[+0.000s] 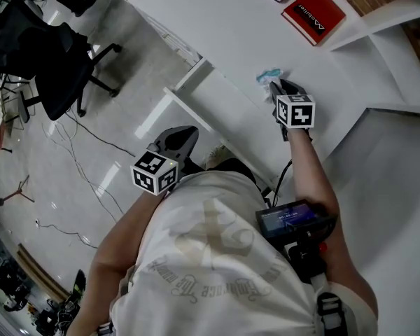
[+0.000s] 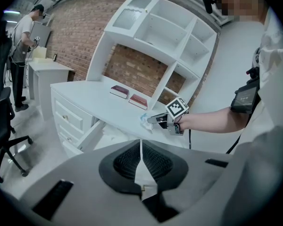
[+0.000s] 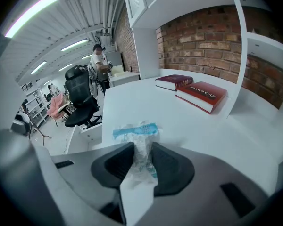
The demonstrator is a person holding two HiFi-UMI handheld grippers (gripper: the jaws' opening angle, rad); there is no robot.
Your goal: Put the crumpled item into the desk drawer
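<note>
The crumpled clear plastic wrapper with a light-blue band [image 3: 137, 132] is grasped by the right tongs [image 3: 142, 161]: the dark pads are clenched on its lower part, and the blue band fans out past the tips. The wrapper is held over the white table [image 1: 217, 19], towards its front edge and well apart from the red hardback book [image 1: 313, 14]. Whether the wrapper touches the table top cannot be told. The white desk drawer [image 1: 185, 93] stands pulled out below the table's front edge, farther from the red book than the wrapper. The left tongs [image 2: 141, 161] are clenched on nothing, pad against pad, and are held farther still from the book, off the table and beside the drawer.
</note>
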